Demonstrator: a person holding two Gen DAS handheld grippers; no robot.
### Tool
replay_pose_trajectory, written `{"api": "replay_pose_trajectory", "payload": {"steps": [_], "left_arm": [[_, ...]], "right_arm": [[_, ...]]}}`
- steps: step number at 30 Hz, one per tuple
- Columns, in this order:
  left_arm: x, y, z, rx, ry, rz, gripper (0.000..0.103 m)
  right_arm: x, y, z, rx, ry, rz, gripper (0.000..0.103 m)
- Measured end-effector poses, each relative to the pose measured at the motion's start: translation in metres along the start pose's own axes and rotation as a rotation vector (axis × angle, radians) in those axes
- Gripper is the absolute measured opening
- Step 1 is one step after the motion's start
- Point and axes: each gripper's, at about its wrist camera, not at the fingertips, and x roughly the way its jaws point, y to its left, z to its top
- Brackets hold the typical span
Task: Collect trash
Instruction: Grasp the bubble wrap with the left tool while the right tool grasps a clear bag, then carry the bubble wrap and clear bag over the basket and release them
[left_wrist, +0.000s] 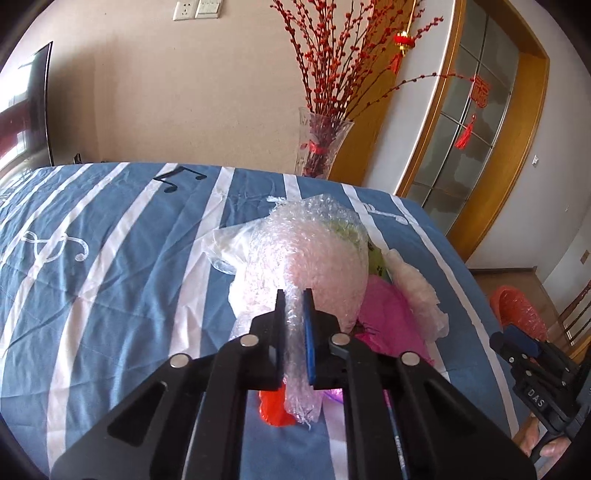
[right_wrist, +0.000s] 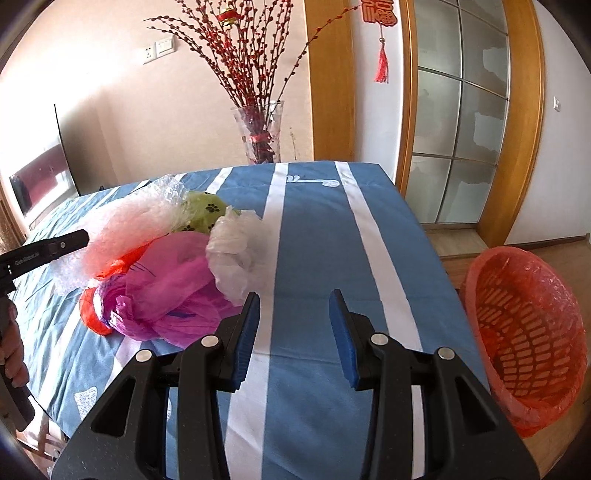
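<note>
- From the left wrist view, the left gripper (left_wrist: 294, 295) has its jaws pinched nearly together on a twisted tail of the bubble wrap (left_wrist: 306, 254), which bulges up ahead of them over the bench (left_wrist: 110, 240) with its blue striped cloth
- The grip sits on a thin end of the sheet, so I would judge a slow, steady carry is wiser than a jerk, or the slick plastic may slide out
- Beneath and beside the wrap lie a pink bag (left_wrist: 384, 314), a white bag (left_wrist: 413, 288) and an orange bag (left_wrist: 273, 410); the wrap touches them, so lifting it high enough to clear them looks sensible before swinging right
- The right gripper (left_wrist: 517, 343) shows at the right edge of this view, near the bench side

- From the right wrist view, the right gripper (right_wrist: 293, 299) has its jaws spread with nothing between them, hanging over bare cloth just beside the white bag (right_wrist: 236, 254)
- The pile of pink bag (right_wrist: 173, 288), bubble wrap (right_wrist: 129, 229) and a green bag (right_wrist: 203, 214) with paw prints lies to its left, the left gripper (right_wrist: 79, 236) reaching in at the wrap
- The bin (right_wrist: 524, 332), lined with orange plastic, stands tilted on the floor off the bench's right edge, well apart from the pile
- The free jaws could take the white bag next, as it is nearest, keeping clear of the other hand's path to the bin
</note>
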Motion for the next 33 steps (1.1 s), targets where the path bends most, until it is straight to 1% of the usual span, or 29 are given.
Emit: {"api": "replay_pose_trajectory", "payload": {"steps": [5,11,16,20,22,23,24,25,26,28,30,33], "left_arm": [[-0.019,0.01,0.005,-0.026,-0.051,0.006,0.009],[-0.036,0.022,0.015,-0.052,-0.099,0.018,0.009],[-0.042,0.024,0.02,-0.053,-0.113,0.025,0.009],[-0.04,0.023,0.022,-0.055,-0.112,0.015,0.009],[-0.04,0.02,0.023,-0.052,-0.112,0.008,0.009],[-0.04,0.018,0.023,-0.048,-0.112,0.003,0.009],[-0.04,0.016,0.023,-0.045,-0.113,0.0,0.009],[-0.04,0.014,0.023,-0.04,-0.113,-0.004,0.009],[-0.039,0.011,0.023,-0.035,-0.111,-0.009,0.009],[-0.038,0.006,0.023,-0.026,-0.109,-0.021,0.009],[-0.037,-0.001,0.023,-0.018,-0.106,-0.036,0.009],[-0.034,-0.013,0.021,-0.002,-0.099,-0.063,0.009]], "right_arm": [[0.006,0.006,0.013,0.018,-0.017,0.031,0.04],[0.03,0.015,0.029,0.061,0.014,0.107,0.04],[0.05,0.029,0.039,0.074,0.049,0.154,0.04],[0.064,0.04,0.038,0.049,0.082,0.151,0.04],[0.07,0.042,0.036,0.034,0.099,0.133,0.037],[0.073,0.042,0.034,0.031,0.111,0.124,0.032],[0.077,0.04,0.031,0.031,0.128,0.119,0.029],[0.08,0.038,0.028,0.032,0.141,0.113,0.02],[0.081,0.035,0.026,0.033,0.148,0.107,0.014],[0.079,0.028,0.022,0.039,0.143,0.103,0.008],[0.074,0.021,0.02,0.048,0.131,0.1,0.005],[0.06,0.006,0.017,0.066,0.098,0.084,0.004]]}}
